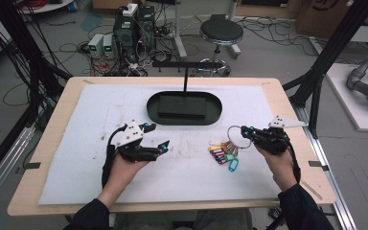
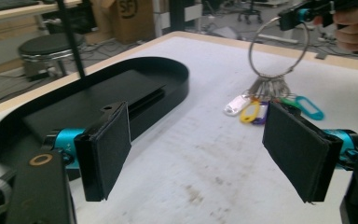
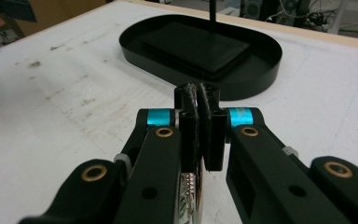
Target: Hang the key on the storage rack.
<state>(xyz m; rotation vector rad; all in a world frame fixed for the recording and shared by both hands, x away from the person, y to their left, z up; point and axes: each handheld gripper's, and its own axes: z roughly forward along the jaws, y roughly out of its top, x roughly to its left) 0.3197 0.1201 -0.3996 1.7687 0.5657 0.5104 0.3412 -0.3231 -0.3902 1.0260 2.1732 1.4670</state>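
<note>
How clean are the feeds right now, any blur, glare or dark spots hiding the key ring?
High view: dim, soft, key ring readable. Left gripper view: even light, slight blur on the pads, ring sharp against the white mat. Right gripper view: near jaws blurred, a small glint on the metal ring between them, black tray sharp.

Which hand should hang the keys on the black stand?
Probably the right. The right gripper is already shut on the key ring, while the left gripper is open and empty, beside the stand.

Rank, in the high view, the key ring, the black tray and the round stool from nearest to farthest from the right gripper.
1. Key ring: pinched in the right gripper, tags hanging at its left.
2. Black tray: table centre, beyond it.
3. Round stool: on the floor behind the table.
</note>
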